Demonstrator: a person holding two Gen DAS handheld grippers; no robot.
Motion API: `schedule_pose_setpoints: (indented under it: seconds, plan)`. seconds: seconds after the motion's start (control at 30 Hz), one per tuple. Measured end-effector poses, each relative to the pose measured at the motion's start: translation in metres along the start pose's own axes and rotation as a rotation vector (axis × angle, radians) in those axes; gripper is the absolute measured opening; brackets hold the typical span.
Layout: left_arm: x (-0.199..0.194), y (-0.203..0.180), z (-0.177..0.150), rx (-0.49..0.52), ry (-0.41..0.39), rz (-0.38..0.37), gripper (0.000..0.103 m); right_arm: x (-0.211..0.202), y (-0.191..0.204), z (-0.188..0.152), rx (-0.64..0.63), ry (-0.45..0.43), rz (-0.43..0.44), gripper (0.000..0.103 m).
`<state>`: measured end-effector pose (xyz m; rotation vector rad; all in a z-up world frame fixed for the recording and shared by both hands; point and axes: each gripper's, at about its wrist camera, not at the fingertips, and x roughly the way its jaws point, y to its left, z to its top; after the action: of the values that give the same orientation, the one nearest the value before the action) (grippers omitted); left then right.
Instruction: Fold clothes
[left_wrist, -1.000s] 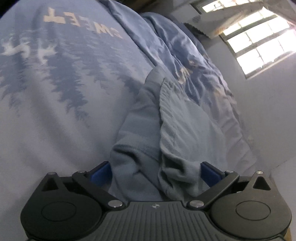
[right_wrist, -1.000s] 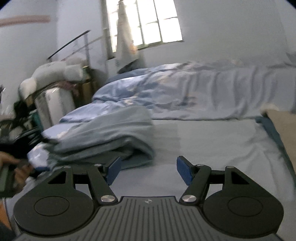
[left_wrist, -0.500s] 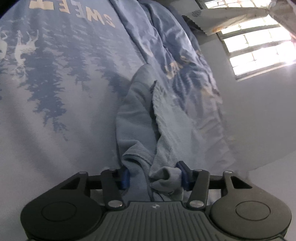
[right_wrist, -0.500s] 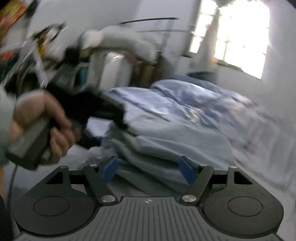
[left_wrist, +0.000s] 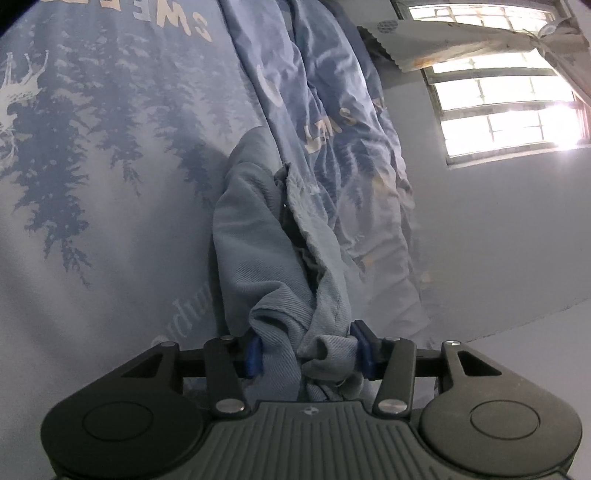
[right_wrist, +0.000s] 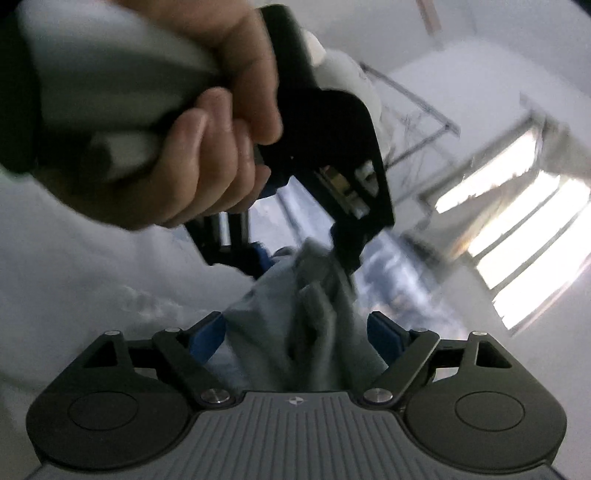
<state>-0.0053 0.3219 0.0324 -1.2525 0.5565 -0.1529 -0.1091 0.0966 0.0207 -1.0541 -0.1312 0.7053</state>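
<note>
A grey-blue garment (left_wrist: 258, 251) hangs bunched and stretched down toward the bed in the left wrist view. My left gripper (left_wrist: 308, 354) is shut on its gathered upper edge. In the right wrist view, which is blurred, the same garment (right_wrist: 280, 317) runs between the spread blue pads (right_wrist: 207, 336) of my right gripper (right_wrist: 295, 336), which is open. Just beyond it a hand (right_wrist: 192, 158) holds the left gripper (right_wrist: 295, 254), clamped on the cloth's top.
Under the garment lies a blue bed sheet (left_wrist: 92, 147) printed with trees, a deer and lettering. A rumpled blue duvet (left_wrist: 332, 110) runs along the wall (left_wrist: 498, 240). A bright barred window (left_wrist: 509, 110) is above; a metal rack (right_wrist: 417, 122) stands behind.
My left gripper went from open around the cloth to shut on it and lifted it. My right gripper swung left, up to the left gripper, and the garment now hangs between its fingers.
</note>
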Motion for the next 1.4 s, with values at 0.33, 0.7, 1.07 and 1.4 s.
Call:
schedule_pose_setpoints:
  seconds: [0.33,0.7,1.07,1.4]
  plan:
    - [-0.002,0.003,0.002,-0.004,0.006,0.007,0.046,0.031,0.019,-0.022,-0.109,0.013,0.041,0.09]
    - [-0.012,0.008,0.006,0.043,-0.061,0.019,0.076,0.038,-0.009,-0.036,0.13,0.076,0.142,0.033]
    - [-0.012,0.008,0.003,0.025,-0.058,0.037,0.09,0.03,-0.046,-0.032,0.278,0.074,0.182,0.031]
    - [0.006,0.007,0.0,-0.023,-0.01,-0.063,0.089,0.032,-0.034,-0.029,0.184,0.065,0.207,0.031]
